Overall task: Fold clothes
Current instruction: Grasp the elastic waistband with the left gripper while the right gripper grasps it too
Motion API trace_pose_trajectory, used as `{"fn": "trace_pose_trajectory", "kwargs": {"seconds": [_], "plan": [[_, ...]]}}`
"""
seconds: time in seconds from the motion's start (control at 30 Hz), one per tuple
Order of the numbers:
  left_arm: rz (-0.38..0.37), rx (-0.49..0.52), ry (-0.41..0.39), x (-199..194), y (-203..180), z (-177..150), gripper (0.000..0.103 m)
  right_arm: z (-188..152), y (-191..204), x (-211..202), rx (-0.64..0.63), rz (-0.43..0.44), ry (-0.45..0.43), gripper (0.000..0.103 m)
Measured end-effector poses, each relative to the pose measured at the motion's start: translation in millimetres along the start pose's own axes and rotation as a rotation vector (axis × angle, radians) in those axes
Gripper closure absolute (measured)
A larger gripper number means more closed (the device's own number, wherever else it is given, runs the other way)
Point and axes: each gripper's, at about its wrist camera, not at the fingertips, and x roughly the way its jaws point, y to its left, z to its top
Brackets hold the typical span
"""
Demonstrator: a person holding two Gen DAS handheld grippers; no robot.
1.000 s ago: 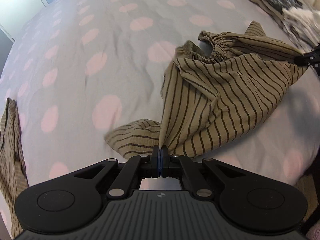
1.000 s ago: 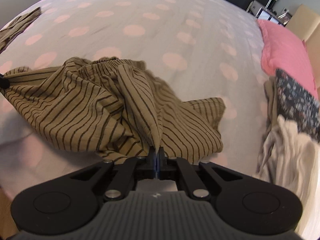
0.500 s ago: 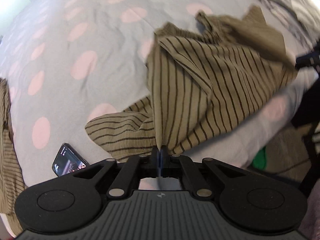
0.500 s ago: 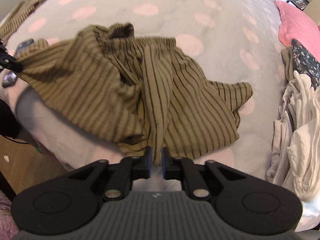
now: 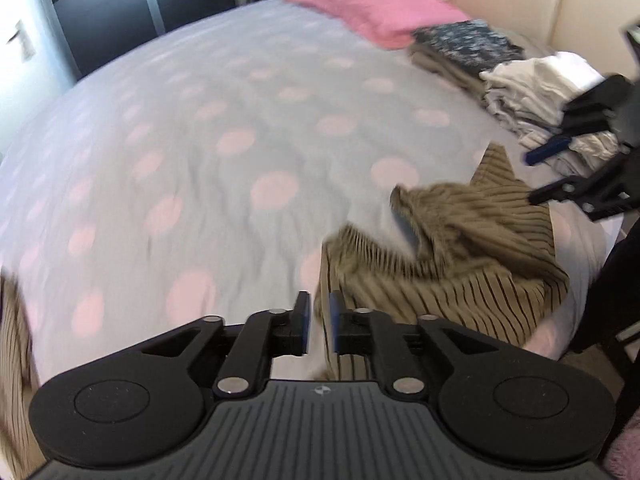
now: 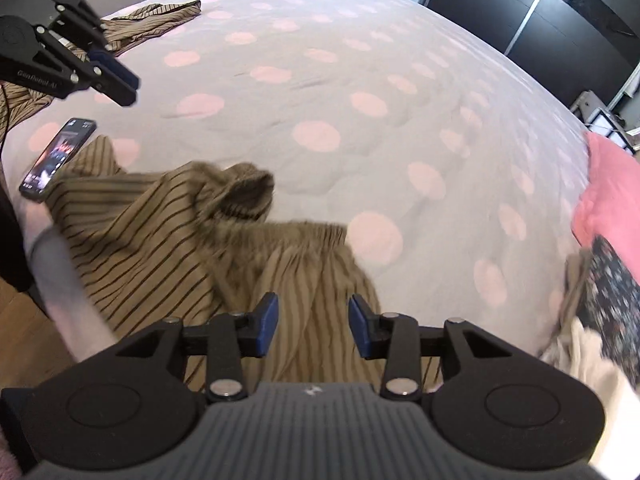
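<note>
My left gripper (image 5: 319, 322) has just been opening, jaws a narrow gap apart, nothing pinched; striped cloth edge sits past the right pad. My right gripper (image 6: 313, 326) has just been opening too, jaws wide, above the cloth and not gripping it. The striped olive garment (image 6: 172, 240) lies crumpled at the lower left of the right view, lower right of the left view, on the dotted bedsheet (image 5: 200, 140). A phone (image 6: 58, 158) is touching its left corner. Folded clothes pile (image 5: 532, 88) upper right in the left view, pink pillow (image 5: 372, 8) above it. Second striped piece (image 6: 156, 14) upper left, right view.
</note>
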Motion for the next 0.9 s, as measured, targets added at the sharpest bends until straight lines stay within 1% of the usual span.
{"fn": "trace_pose_trajectory", "kwargs": {"seconds": [0.13, 0.2, 0.27, 0.33, 0.37, 0.53, 0.67, 0.8, 0.9], "plan": [[-0.031, 0.124, 0.041, 43.7, -2.3, 10.6, 0.082, 11.5, -19.7, 34.4, -0.047, 0.019, 0.017, 0.060], [-0.072, 0.187, 0.053, 63.4, -4.9, 12.3, 0.077, 15.9, -27.9, 50.7, -0.059, 0.039, 0.024, 0.060], [-0.114, 0.219, 0.057, 80.7, -4.9, 14.3, 0.073, 20.2, -35.9, 65.3, -0.067, 0.066, 0.028, 0.058], [-0.169, 0.226, 0.074, 98.2, -1.9, 19.4, 0.067, 24.1, -44.4, 77.5, -0.070, 0.120, 0.034, 0.053], [-0.190, 0.233, 0.085, 106.8, -0.1, 21.6, 0.063, 26.2, -47.1, 84.3, -0.074, 0.146, 0.036, 0.051], [-0.241, 0.310, 0.141, 148.1, -1.4, 29.7, 0.062, 36.5, -58.3, 117.1, -0.099, 0.218, 0.042, 0.048], [-0.319, 0.317, 0.154, 172.5, -3.3, 33.4, 0.062, 38.6, -62.3, 145.6, -0.092, 0.289, 0.083, 0.048], [-0.361, 0.328, 0.160, 190.7, -7.0, 28.5, 0.062, 33.7, -67.4, 164.7, -0.063, 0.328, 0.095, 0.048], [-0.385, 0.311, 0.151, 198.1, -6.0, 25.1, 0.060, 30.7, -69.1, 170.5, -0.036, 0.352, 0.083, 0.048]]}}
